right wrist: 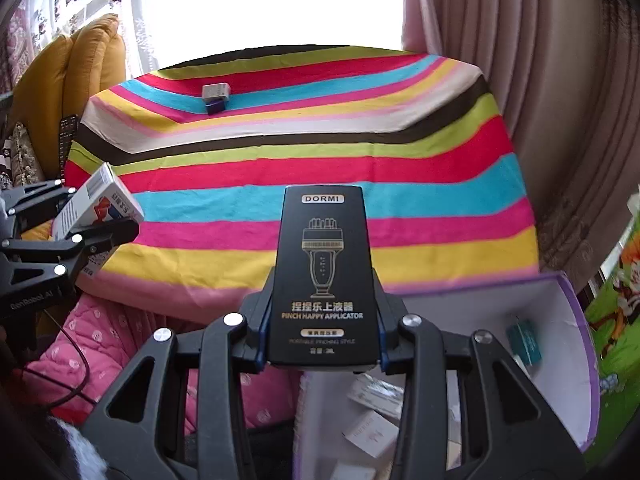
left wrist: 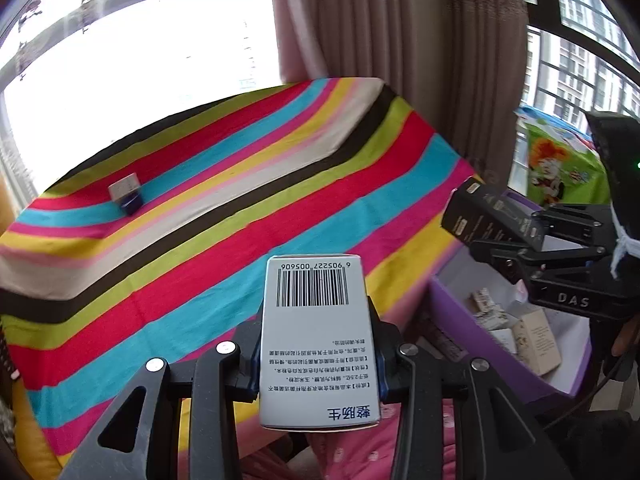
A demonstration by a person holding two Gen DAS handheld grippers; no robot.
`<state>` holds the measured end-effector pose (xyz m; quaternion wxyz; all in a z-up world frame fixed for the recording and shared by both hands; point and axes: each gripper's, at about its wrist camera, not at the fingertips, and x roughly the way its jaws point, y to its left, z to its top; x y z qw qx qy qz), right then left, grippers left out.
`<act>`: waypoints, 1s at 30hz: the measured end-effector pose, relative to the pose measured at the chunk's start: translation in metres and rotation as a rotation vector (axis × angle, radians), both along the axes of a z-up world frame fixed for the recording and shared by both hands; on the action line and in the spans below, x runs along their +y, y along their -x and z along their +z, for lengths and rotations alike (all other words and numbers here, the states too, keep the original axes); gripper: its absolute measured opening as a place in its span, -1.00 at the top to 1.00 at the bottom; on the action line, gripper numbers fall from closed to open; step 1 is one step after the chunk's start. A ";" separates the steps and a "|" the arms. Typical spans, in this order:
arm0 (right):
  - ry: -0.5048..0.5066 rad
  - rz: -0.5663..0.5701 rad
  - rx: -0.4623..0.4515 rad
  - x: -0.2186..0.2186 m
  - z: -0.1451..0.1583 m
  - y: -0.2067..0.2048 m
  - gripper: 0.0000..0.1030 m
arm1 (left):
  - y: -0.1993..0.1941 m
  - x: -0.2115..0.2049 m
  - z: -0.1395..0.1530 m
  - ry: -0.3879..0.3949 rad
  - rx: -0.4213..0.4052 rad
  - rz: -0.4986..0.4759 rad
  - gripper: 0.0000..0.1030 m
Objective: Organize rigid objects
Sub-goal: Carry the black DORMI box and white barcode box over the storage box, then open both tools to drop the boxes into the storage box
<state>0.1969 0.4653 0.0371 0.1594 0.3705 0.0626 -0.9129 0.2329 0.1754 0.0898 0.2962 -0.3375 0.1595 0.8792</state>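
My left gripper point(left wrist: 316, 344) is shut on a white medicine box point(left wrist: 316, 340) with a barcode, held above the near edge of the striped table point(left wrist: 240, 184). It also shows in the right wrist view point(right wrist: 94, 208). My right gripper point(right wrist: 322, 320) is shut on a black DORMI box point(right wrist: 324, 272), held above a purple bin point(right wrist: 576, 320). The black box also shows in the left wrist view point(left wrist: 488, 220). A small white and blue box point(left wrist: 126, 194) lies on the far left of the table, also in the right wrist view point(right wrist: 216, 98).
The purple bin point(left wrist: 452, 316) stands at the table's right front and holds several small boxes. Curtains point(left wrist: 380, 40) hang behind the table. A yellow cushion point(right wrist: 80, 68) sits at the left. A pink quilt point(right wrist: 100, 344) lies below the table's front edge.
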 end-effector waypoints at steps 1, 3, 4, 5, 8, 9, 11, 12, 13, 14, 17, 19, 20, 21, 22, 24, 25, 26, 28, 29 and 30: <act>-0.001 -0.008 -0.001 0.005 -0.001 -0.002 0.17 | -0.004 0.007 0.001 0.005 0.002 -0.023 0.21; 0.003 -0.029 -0.005 0.016 -0.002 -0.006 0.17 | -0.011 0.022 0.003 0.016 0.006 -0.062 0.21; 0.005 -0.039 -0.006 0.020 -0.003 -0.007 0.17 | -0.014 0.029 0.004 0.024 0.007 -0.085 0.21; 0.007 -0.052 -0.007 0.026 -0.003 -0.008 0.17 | -0.018 0.037 0.005 0.031 0.009 -0.107 0.21; 0.014 -0.089 -0.015 0.044 -0.006 -0.012 0.17 | -0.027 0.058 0.006 0.044 -0.005 -0.173 0.21; 0.012 -0.100 -0.017 0.049 -0.007 -0.012 0.17 | -0.031 0.067 0.006 0.050 -0.008 -0.203 0.21; 0.010 -0.132 -0.022 0.063 -0.009 -0.014 0.17 | -0.039 0.083 0.006 0.067 0.003 -0.251 0.21; 0.010 -0.145 -0.024 0.069 -0.010 -0.015 0.17 | -0.043 0.091 0.006 0.075 0.008 -0.274 0.21; 0.010 -0.162 -0.025 0.075 -0.012 -0.016 0.17 | -0.047 0.099 0.006 0.082 0.009 -0.297 0.21; 0.012 -0.185 -0.026 0.084 -0.013 -0.018 0.17 | -0.049 0.106 0.005 0.088 0.008 -0.313 0.21; 0.011 -0.233 -0.033 0.102 -0.015 -0.022 0.17 | -0.058 0.128 0.003 0.101 0.003 -0.378 0.21; -0.003 -0.265 -0.031 0.114 -0.015 -0.025 0.17 | -0.061 0.142 0.001 0.098 -0.020 -0.418 0.21; -0.011 -0.282 -0.032 0.120 -0.014 -0.027 0.17 | -0.061 0.146 0.000 0.093 -0.034 -0.432 0.21; -0.018 -0.293 -0.031 0.125 -0.014 -0.029 0.17 | -0.061 0.152 -0.001 0.085 -0.054 -0.449 0.21; -0.029 -0.308 -0.028 0.131 -0.013 -0.031 0.17 | -0.061 0.159 -0.003 0.079 -0.073 -0.463 0.21; -0.047 -0.338 -0.029 0.142 -0.013 -0.035 0.17 | -0.064 0.170 -0.008 0.073 -0.102 -0.484 0.21; -0.049 -0.354 -0.032 0.149 -0.013 -0.036 0.17 | -0.066 0.174 -0.011 0.067 -0.114 -0.499 0.21; -0.047 -0.369 -0.038 0.156 -0.015 -0.037 0.17 | -0.068 0.177 -0.013 0.057 -0.128 -0.515 0.21; -0.045 -0.395 -0.047 0.165 -0.016 -0.038 0.16 | -0.068 0.180 -0.016 0.027 -0.149 -0.538 0.19; -0.040 -0.408 -0.048 0.169 -0.016 -0.037 0.16 | -0.068 0.180 -0.017 0.001 -0.162 -0.549 0.17; -0.035 -0.422 -0.043 0.173 -0.016 -0.037 0.14 | -0.066 0.178 -0.018 -0.025 -0.183 -0.555 -0.01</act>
